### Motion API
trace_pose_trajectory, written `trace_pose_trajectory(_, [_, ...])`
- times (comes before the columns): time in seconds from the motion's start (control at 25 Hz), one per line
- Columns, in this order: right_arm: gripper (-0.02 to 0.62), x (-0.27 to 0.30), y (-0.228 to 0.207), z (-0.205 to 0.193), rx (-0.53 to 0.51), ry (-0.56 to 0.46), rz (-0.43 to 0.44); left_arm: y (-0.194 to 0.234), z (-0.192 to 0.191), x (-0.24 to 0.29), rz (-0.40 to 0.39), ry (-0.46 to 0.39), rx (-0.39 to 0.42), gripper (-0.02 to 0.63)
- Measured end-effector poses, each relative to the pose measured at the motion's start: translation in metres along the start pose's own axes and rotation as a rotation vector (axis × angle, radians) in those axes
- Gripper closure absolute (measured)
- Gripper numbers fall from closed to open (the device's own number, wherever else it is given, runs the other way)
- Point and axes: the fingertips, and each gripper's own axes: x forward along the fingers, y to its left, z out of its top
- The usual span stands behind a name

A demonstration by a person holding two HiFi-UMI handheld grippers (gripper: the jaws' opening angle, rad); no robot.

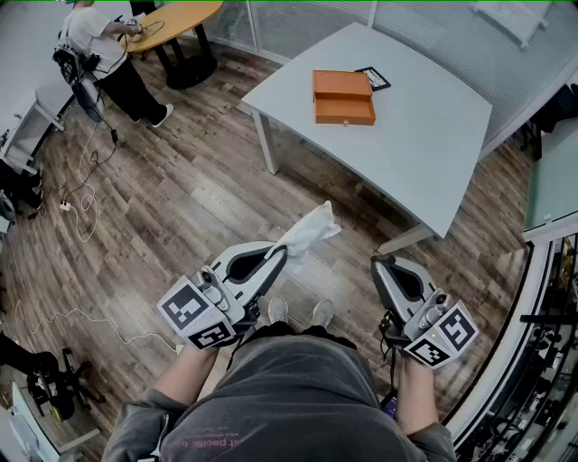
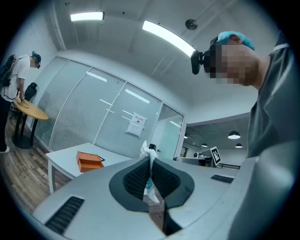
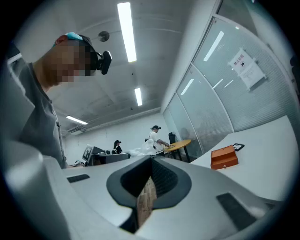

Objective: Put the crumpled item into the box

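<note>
A crumpled white item [image 1: 309, 230] sticks out of my left gripper [image 1: 281, 256], which is shut on it above the wood floor. The left gripper view shows the white wad [image 2: 149, 152] pinched between the dark pads, its top poking past the tips. An orange box [image 1: 343, 97], closed, sits on the pale table [image 1: 424, 135] some way ahead; it also shows at the left in the left gripper view [image 2: 89, 161] and at the right in the right gripper view [image 3: 224, 157]. My right gripper [image 1: 379, 263] hangs beside the left one, shut and holding nothing.
A small black flat thing [image 1: 373, 78] lies by the box. A person [image 1: 101, 43] stands at a round wooden table [image 1: 173, 20] at far left. Cables [image 1: 83, 194] trail over the floor. Glass partitions run behind the table, and another desk edge [image 1: 549, 185] lies at right.
</note>
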Motion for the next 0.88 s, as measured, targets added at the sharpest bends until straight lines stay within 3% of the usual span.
trace_pose_trajectory(0.44, [0.598,-0.002,-0.006,-0.001,0.003,0.002,0.010,-0.002,-0.003,0.010,0.001,0.005,0.006,0.592])
trace_pose_trajectory(0.88, [0.597,-0.031,-0.041,0.007,0.024,0.020,0.019,-0.026,-0.009,0.046,0.037,-0.004,0.003,0.592])
